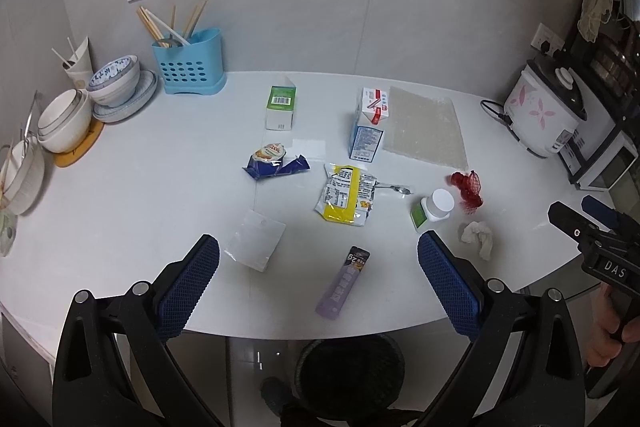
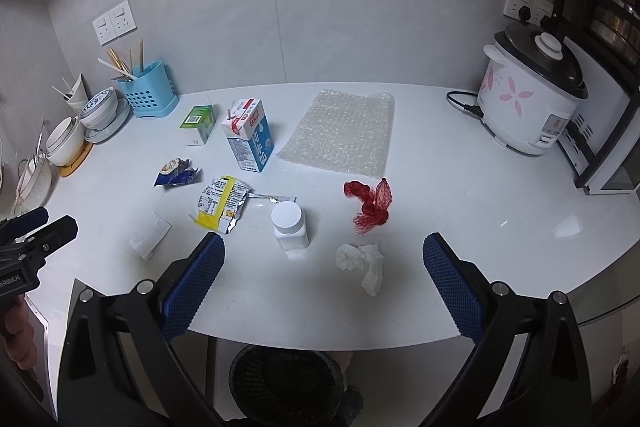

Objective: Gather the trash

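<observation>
Trash lies scattered on a white counter (image 1: 120, 195): a purple sachet (image 1: 343, 283), a clear plastic bag (image 1: 254, 244), a yellow snack wrapper (image 1: 346, 195), a blue wrapper (image 1: 274, 161), a crumpled tissue (image 2: 362, 261), red netting (image 2: 370, 201), a white bottle (image 2: 289, 225), a blue milk carton (image 2: 250, 135), a green carton (image 1: 281, 101) and bubble wrap (image 2: 340, 133). A black bin (image 2: 286, 379) stands on the floor below the counter edge. My left gripper (image 1: 319, 287) is open above the sachet. My right gripper (image 2: 324, 279) is open near the tissue.
Stacked bowls and plates (image 1: 84, 103) and a blue utensil holder (image 1: 188, 63) stand at the back left. A rice cooker (image 2: 528, 99) and an appliance rack (image 2: 612, 131) stand at the right. A spoon (image 1: 394, 188) lies beside the yellow wrapper.
</observation>
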`<state>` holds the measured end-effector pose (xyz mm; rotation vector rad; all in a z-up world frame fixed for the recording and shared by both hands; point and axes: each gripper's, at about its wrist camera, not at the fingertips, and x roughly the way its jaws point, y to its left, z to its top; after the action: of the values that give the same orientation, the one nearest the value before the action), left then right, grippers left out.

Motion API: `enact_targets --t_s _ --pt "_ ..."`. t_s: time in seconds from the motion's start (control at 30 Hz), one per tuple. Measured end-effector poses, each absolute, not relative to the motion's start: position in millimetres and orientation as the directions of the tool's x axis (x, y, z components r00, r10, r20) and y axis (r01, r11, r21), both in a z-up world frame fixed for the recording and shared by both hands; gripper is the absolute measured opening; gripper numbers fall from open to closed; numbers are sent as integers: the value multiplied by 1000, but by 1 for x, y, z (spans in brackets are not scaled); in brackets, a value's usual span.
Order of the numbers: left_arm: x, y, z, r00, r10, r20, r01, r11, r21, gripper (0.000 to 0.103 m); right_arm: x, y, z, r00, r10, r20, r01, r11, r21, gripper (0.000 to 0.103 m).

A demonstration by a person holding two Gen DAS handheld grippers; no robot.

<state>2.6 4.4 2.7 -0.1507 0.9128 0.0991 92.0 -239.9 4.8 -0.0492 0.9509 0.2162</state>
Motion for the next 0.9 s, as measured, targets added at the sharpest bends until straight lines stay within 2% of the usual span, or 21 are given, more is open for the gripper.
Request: enact_targets --t_s 0.67,0.9 --pt "4 11 1 600 23 -800 -163 982 -94 97 93 -236 4 561 164 -811 -204 977 56 95" --pt "14 36 -19 579 22 -815 -183 978 -104 97 106 -220 -8 553 163 -817 -222 974 44 95"
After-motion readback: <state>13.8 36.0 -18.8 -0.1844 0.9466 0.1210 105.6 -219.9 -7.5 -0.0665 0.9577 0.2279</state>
